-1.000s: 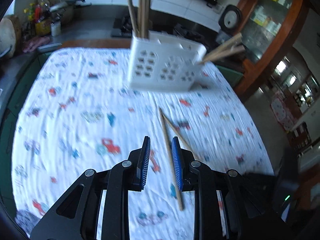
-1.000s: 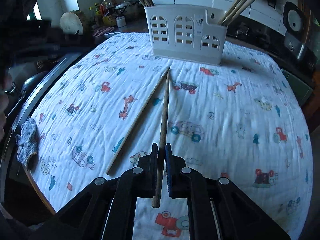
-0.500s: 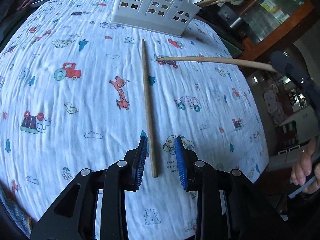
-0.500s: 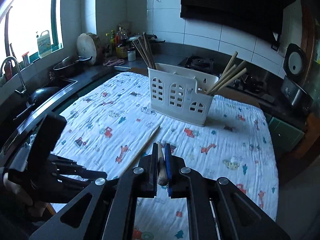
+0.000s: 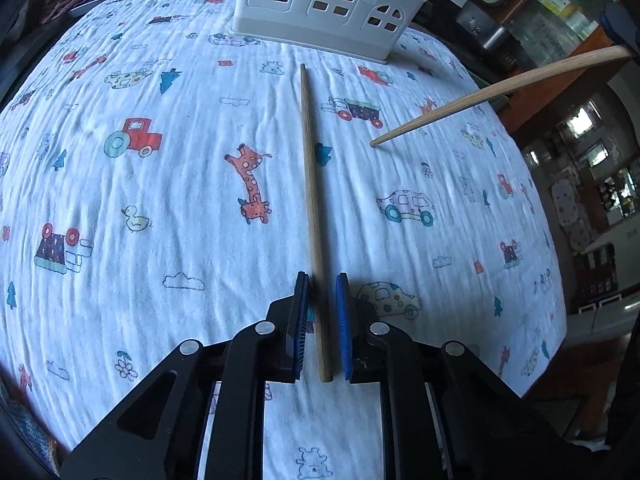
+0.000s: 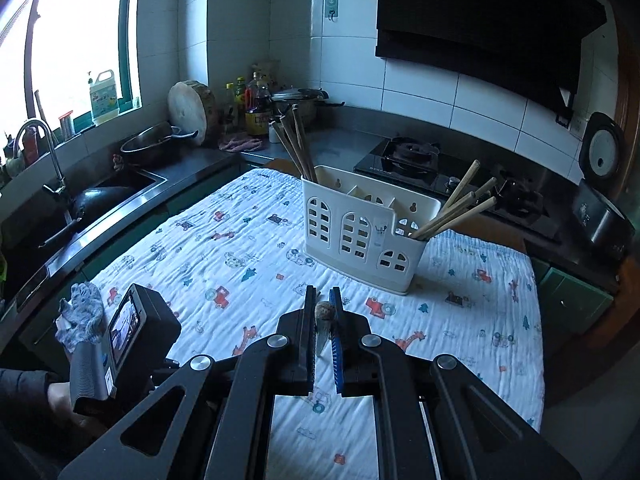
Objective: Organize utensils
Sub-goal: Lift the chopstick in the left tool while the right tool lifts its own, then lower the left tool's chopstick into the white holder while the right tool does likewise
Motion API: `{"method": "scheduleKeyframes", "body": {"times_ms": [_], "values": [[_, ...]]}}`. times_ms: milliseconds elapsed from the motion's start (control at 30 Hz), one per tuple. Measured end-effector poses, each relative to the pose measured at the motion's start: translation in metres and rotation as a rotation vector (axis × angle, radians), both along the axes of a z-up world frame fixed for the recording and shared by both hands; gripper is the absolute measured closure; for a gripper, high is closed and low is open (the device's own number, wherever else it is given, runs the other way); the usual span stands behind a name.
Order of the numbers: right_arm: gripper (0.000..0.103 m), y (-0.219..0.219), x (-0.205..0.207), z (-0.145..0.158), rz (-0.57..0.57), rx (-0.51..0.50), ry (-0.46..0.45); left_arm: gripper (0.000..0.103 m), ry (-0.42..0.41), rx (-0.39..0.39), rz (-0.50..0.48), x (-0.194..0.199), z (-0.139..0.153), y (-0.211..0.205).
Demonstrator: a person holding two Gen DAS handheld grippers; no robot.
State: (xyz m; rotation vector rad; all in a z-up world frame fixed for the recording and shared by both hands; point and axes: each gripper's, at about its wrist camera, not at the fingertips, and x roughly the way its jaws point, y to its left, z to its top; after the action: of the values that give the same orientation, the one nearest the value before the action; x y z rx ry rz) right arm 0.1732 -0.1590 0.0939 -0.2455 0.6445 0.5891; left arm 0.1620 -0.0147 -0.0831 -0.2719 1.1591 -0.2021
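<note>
Left gripper (image 5: 320, 304) low over the printed cloth (image 5: 160, 208), fingers narrow and closing around the near end of a chopstick (image 5: 312, 200) lying flat; pads look just off the wood, contact not certain. That stick runs from the gripper toward the white caddy (image 5: 320, 4) at the table's far edge, tip stopping just short of its base. Right gripper (image 6: 323, 312) clamped on a second chopstick (image 5: 500, 92), lifted clear over the right side of the cloth. Advice: finish the squeeze centred on the stick, lift the near end first, keep it from rolling. Open cloth left and middle; the right side is crowded by the raised stick. The caddy's end compartments already hold sticks (image 6: 456, 212), the middle looks free.
</note>
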Motion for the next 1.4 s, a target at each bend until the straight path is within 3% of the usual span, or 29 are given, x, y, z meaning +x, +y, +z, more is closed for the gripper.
{"method": "scheduleKeyframes", "body": {"times_ms": [233,633,1033,1200,1400], "values": [[0.096,-0.002,0.014,0.006,0.010,0.033,0.042,0.096,0.002,0.021,-0.028,0.003,0.014,0.002],[0.096,-0.013,0.049,0.041,0.012,0.049,0.017,0.097,-0.234,0.148,-0.096,0.023,0.123,0.020],[0.096,-0.017,0.098,0.114,0.029,0.100,-0.045,0.097,-0.407,0.138,-0.176,0.070,0.204,0.016],[0.096,-0.016,0.125,0.146,0.010,0.112,-0.080,0.097,-0.503,0.108,-0.189,0.087,0.253,0.020],[0.096,-0.015,0.151,0.159,-0.037,0.133,-0.118,0.098,-0.615,0.115,-0.162,0.111,0.300,0.026]]}}
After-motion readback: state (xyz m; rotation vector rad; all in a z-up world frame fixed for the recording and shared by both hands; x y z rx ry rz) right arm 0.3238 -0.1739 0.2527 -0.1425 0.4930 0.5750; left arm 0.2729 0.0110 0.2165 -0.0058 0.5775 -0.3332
